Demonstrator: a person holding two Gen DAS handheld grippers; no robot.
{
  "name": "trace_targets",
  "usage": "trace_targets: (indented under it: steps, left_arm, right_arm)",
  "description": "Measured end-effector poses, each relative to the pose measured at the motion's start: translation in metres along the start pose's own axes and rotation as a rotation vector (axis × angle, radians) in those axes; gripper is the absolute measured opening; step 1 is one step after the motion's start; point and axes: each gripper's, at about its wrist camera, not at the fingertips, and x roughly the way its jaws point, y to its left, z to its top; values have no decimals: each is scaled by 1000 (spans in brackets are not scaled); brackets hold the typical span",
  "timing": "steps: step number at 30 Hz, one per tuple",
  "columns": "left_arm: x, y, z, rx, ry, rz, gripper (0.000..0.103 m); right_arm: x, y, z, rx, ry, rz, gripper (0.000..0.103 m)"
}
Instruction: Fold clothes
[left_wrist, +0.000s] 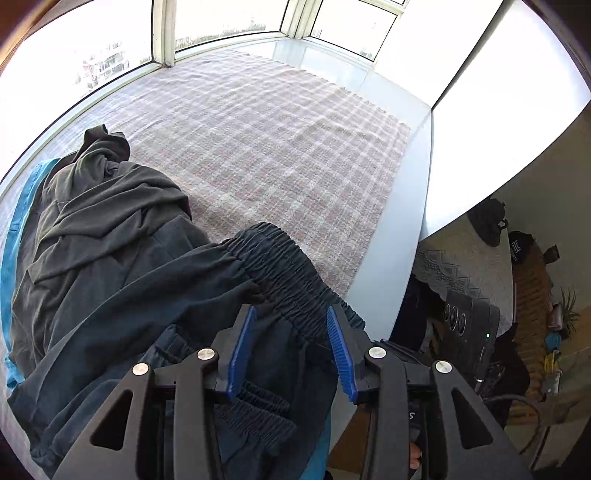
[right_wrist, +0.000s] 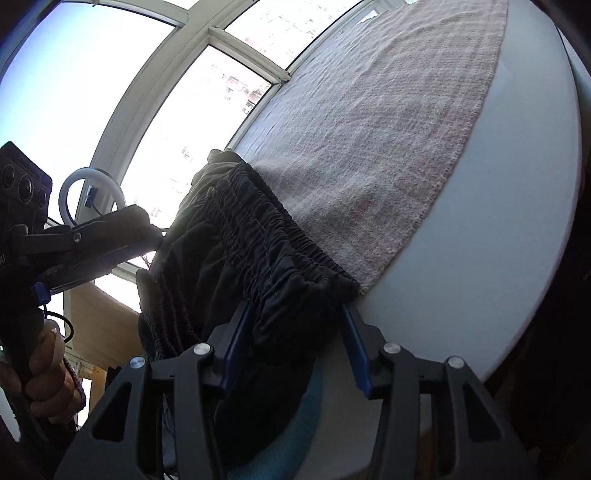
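Dark trousers (left_wrist: 155, 295) with a gathered elastic waistband (left_wrist: 280, 266) lie heaped at the near edge of a white table (left_wrist: 406, 206), on top of a grey garment (left_wrist: 110, 192) and a blue one (left_wrist: 14, 236). My left gripper (left_wrist: 291, 325) hovers over the waistband, open, with the band between its blue pads (left_wrist: 243, 350). From the table's edge, my right gripper (right_wrist: 293, 321) straddles the end of the waistband (right_wrist: 280, 254). The cloth lies against its left pad, and a gap shows along its right pad (right_wrist: 358, 350). The left gripper (right_wrist: 159, 232) also shows at the far side of the trousers.
A pink plaid cloth (left_wrist: 277, 147) covers most of the table, up to the windows (left_wrist: 221, 18) behind it. To the right and below the table edge stand a lace-covered piece of furniture (left_wrist: 461, 262) and room clutter. A person's hand (right_wrist: 44, 376) grips the left tool's handle.
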Motion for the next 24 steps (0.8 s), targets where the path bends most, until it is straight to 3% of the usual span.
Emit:
trace_targets:
  steps: [3, 6, 11, 13, 16, 19, 21, 24]
  left_arm:
    - [22, -21, 23, 60, 51, 49, 39]
    - [51, -41, 37, 128, 152, 41, 44]
    - [102, -48, 40, 254, 336, 153, 45]
    - [116, -42, 35, 297, 401, 212, 40]
    - [117, -33, 25, 322, 411, 232, 36]
    - [115, -27, 20, 312, 398, 215, 36]
    - [115, -25, 18, 305, 391, 213, 35]
    - [116, -25, 15, 315, 383, 215, 35]
  right_arm:
    - [-6, 3, -4, -10, -42, 14, 47]
    - [-9, 13, -7, -56, -71, 3, 45]
    - [-13, 27, -8, -109, -98, 41, 42]
    - [-13, 32, -9, -144, -86, 37, 42]
    - [-13, 26, -5, -120, -64, 14, 44]
    - [-9, 16, -1, -101, -37, -43, 60]
    - [-2, 11, 2, -94, -20, -63, 65]
    - [11, 9, 8, -73, 18, -1, 65]
